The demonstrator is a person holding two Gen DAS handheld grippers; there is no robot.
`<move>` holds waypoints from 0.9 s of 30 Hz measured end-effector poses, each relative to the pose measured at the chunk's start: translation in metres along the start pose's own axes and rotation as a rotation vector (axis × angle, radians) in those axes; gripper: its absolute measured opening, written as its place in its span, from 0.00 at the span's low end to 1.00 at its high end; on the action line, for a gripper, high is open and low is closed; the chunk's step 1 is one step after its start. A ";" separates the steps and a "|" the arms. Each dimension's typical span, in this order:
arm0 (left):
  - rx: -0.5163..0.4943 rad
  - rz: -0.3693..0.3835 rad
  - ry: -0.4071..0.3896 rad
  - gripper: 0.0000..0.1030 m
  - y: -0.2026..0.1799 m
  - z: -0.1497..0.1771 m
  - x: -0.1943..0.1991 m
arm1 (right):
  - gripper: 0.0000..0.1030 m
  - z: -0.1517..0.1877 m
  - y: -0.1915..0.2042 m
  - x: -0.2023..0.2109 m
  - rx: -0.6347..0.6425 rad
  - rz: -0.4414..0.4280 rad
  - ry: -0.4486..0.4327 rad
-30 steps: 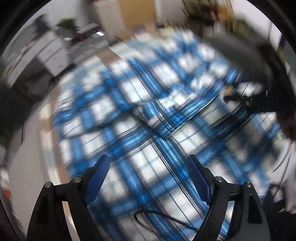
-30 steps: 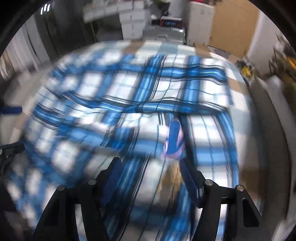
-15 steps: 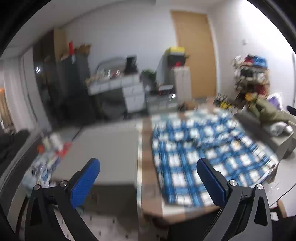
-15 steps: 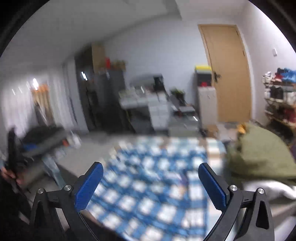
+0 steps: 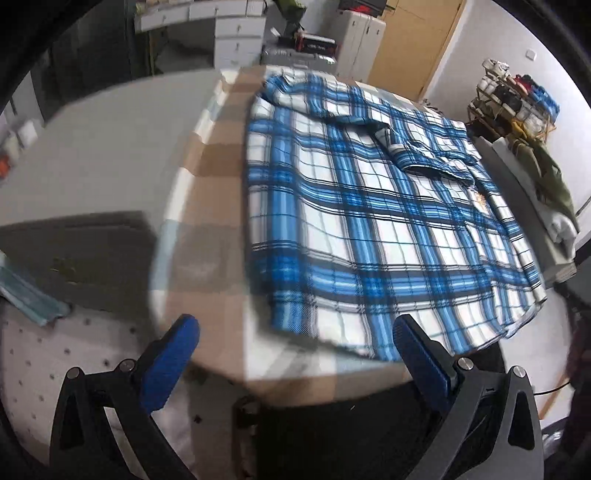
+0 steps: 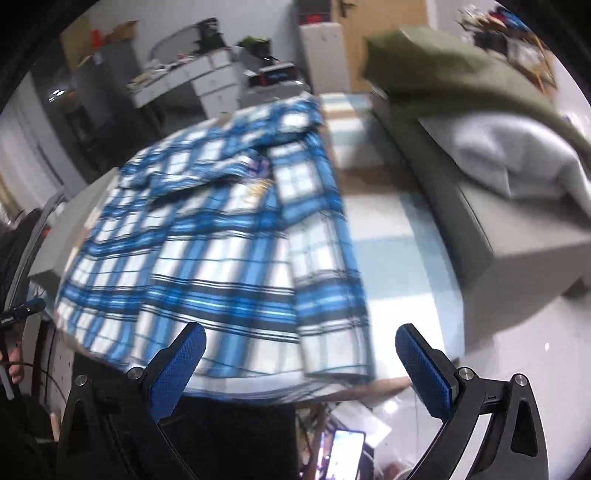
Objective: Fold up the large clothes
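Note:
A large blue-and-white plaid shirt (image 5: 369, 206) lies spread on a checkered table (image 5: 218, 155), with a sleeve folded across its upper part. In the right wrist view the shirt (image 6: 207, 251) reaches the table's near edge. My left gripper (image 5: 295, 343) is open and empty, held above the table's near edge, left of the shirt's hem. My right gripper (image 6: 301, 350) is open and empty, above the shirt's near right corner.
A grey bench (image 6: 491, 221) with an olive garment (image 6: 454, 62) and a white cloth (image 6: 517, 158) stands right of the table. A grey table (image 5: 92, 147) adjoins on the left. White drawers (image 5: 236, 33) and a wooden door (image 5: 413, 40) are behind.
Both grippers pulled back from the shirt, swung up to view the room, then tilted down again to the table's near edge. Both jaws opened wider and stay empty.

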State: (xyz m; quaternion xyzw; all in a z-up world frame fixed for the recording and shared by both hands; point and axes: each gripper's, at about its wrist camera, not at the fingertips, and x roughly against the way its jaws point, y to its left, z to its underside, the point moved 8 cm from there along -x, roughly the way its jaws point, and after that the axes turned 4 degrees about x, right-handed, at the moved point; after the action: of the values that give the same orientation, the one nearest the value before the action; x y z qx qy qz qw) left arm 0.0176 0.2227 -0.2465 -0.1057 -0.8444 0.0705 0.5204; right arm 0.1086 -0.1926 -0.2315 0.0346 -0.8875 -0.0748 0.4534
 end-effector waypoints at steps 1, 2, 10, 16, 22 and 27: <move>0.003 0.002 0.004 0.99 0.000 0.002 -0.002 | 1.00 0.001 -0.005 -0.003 -0.014 -0.002 0.010; 0.001 -0.005 0.012 0.99 0.001 0.001 -0.003 | 1.00 0.003 -0.009 -0.009 -0.027 -0.002 0.024; -0.045 -0.047 0.041 0.96 0.001 0.010 -0.002 | 0.87 0.010 -0.005 -0.036 0.021 0.041 0.066; -0.060 -0.050 0.073 0.69 0.000 0.015 -0.011 | 0.67 0.014 0.013 -0.039 0.147 0.118 0.061; -0.089 -0.078 0.063 0.68 -0.002 0.017 -0.010 | 0.14 0.005 0.018 -0.036 0.090 0.010 0.046; -0.087 -0.055 0.065 0.63 -0.003 0.017 -0.009 | 0.12 -0.011 0.023 -0.022 -0.031 -0.167 -0.021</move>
State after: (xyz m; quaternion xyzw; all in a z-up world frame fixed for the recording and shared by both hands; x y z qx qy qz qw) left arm 0.0061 0.2176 -0.2613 -0.1073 -0.8320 0.0160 0.5441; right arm 0.1304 -0.1684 -0.2386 0.1007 -0.8851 -0.1262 0.4365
